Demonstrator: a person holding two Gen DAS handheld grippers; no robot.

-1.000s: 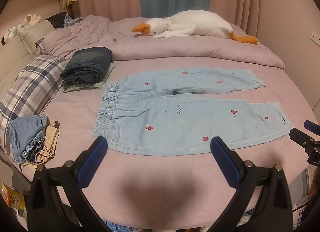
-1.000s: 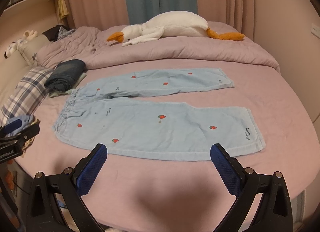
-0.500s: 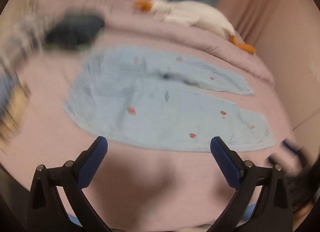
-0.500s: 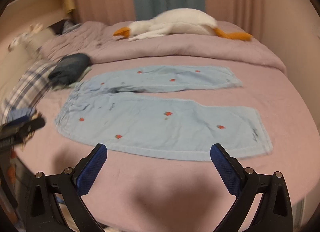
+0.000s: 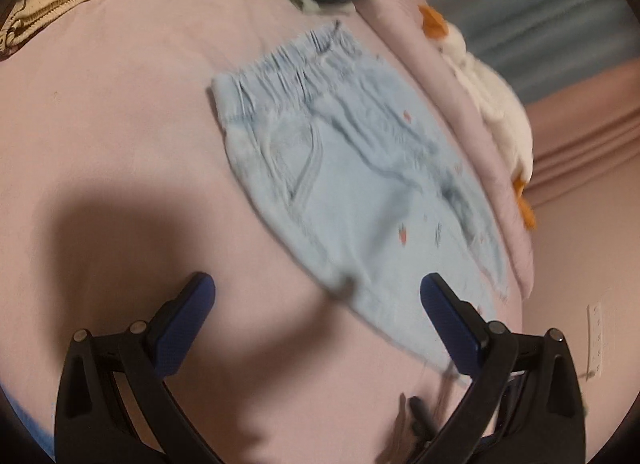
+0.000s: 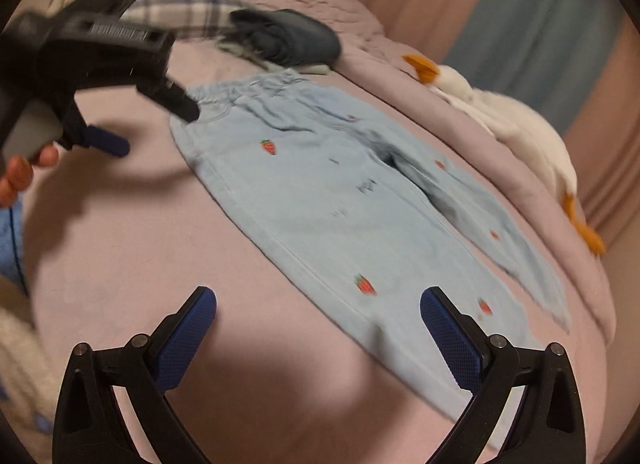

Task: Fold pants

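Nothing here is reading clearly. The light blue pants (image 6: 332, 200) are carrying small dark embroidered script near the crotch, but the letters are blurring into smudges in both views. The left gripper (image 6: 156, 126), seen from the right wrist camera, is showing a strip of white lettering on its black body, far too smeared to make out.
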